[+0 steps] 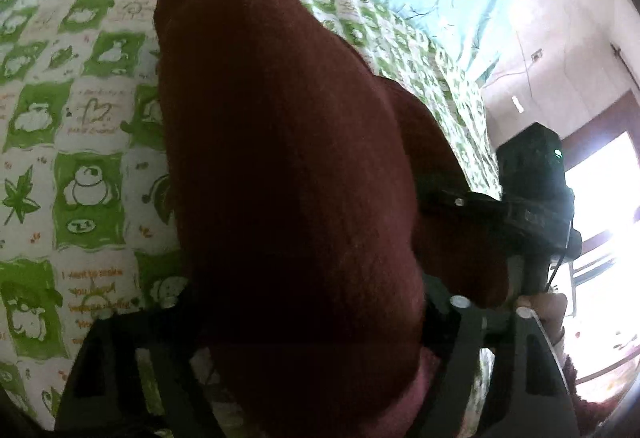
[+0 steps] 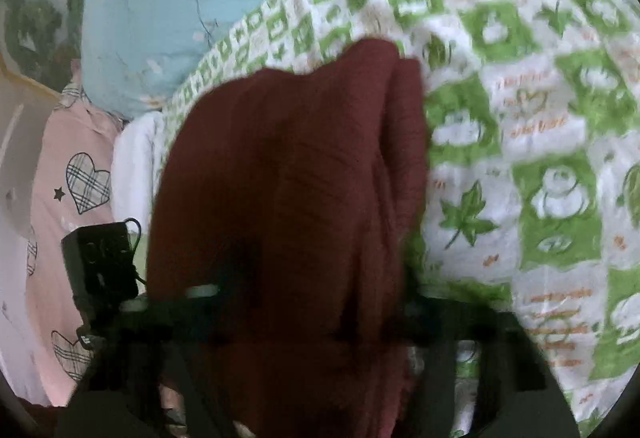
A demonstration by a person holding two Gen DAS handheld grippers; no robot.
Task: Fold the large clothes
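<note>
Dark red garment (image 1: 280, 158), bunched into a thick bundle, filling the middle of the left wrist view from bottom centre to upper left of centre. Same garment (image 2: 288, 178) in the right wrist view, creased lengthwise, rising from bottom centre to a rounded end just above mid-frame; picture blurred.

Left gripper (image 1: 304, 318) at bottom of its view, jaws standing well apart with the bundle packed into the gap between them. Pads buried under the cloth; cannot tell whether pressing on it or only flanking it. Right gripper (image 2: 296, 318) at bottom of its own view, jaws set apart, the bundle likewise between them. Pads hidden and smeared by blur; cannot tell whether gripping.

Black body of the right gripper also at the right edge of the left wrist view, touching the garment's side, with a hand (image 1: 540, 312) on its handle at lower right.

Beneath the garment, a green-and-white checked sheet (image 1: 80, 118) printed with frogs, leaves and hearts. Beyond it, a light blue quilt (image 2: 160, 18) at upper left of the right wrist view. Pink pillow (image 2: 80, 178) with plaid hearts at left. Pale wall (image 1: 560, 58) and bright doorway (image 1: 600, 198) at right of the left wrist view.
</note>
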